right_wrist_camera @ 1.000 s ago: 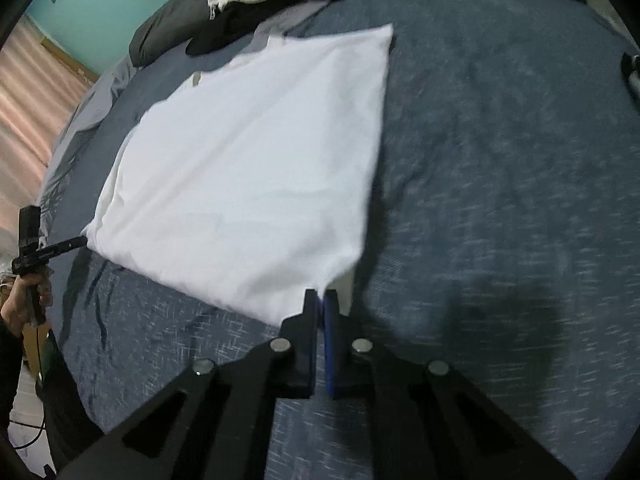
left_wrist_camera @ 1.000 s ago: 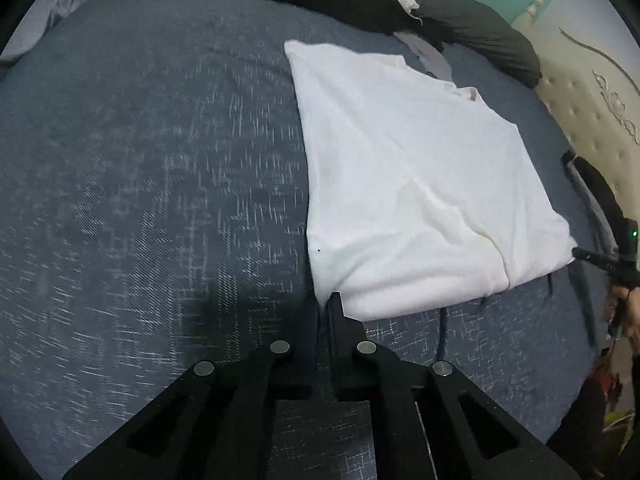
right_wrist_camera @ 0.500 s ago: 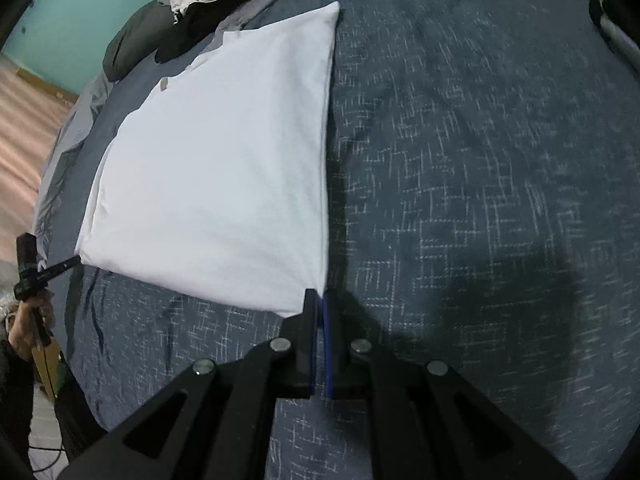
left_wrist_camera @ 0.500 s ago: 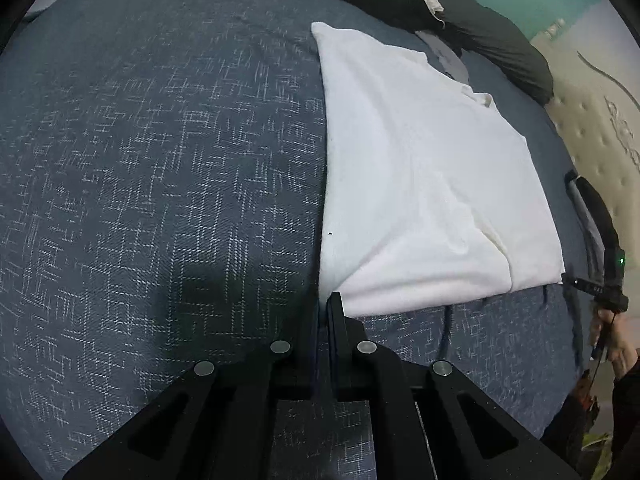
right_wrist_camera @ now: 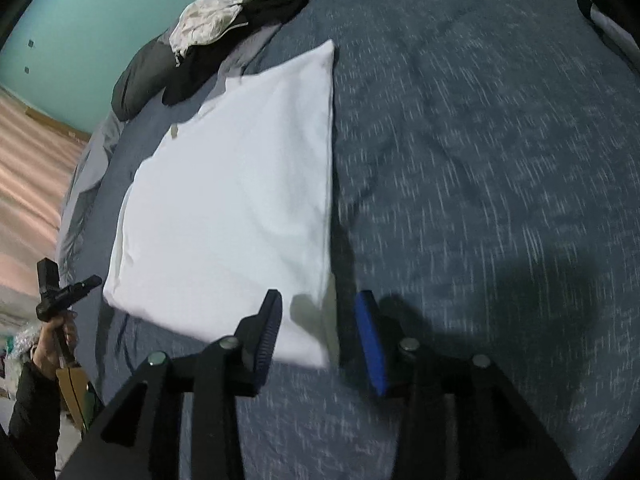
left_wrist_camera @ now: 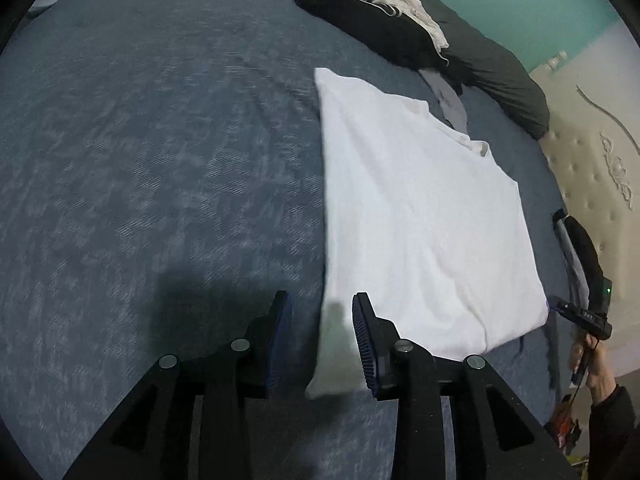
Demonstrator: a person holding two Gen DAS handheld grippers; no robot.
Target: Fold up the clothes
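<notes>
Left wrist view, my left gripper: the fingers are spread apart and pinch nothing; a near corner of the white shirt lies between them.
Left wrist view, shirt: it lies flat on the blue bedspread as a neat rectangle, with the collar on the far right side.
Left wrist view, other things: a heap of dark and pale clothes rests at the far edge of the bed.
Right wrist view, my right gripper: the fingers are also wide apart, and the other near corner of the shirt sits in the gap, free.
Right wrist view, cloth edge: the right side looks straight, but the picture is blurred, so I cannot be sure how many layers are there.
Step, my judgement: the shirt is partly folded and both corners are free.
Doing it well: if I fold again, I should pinch both corners through all layers, lift them evenly together, and lay edge on edge without dragging the cloth.
</notes>
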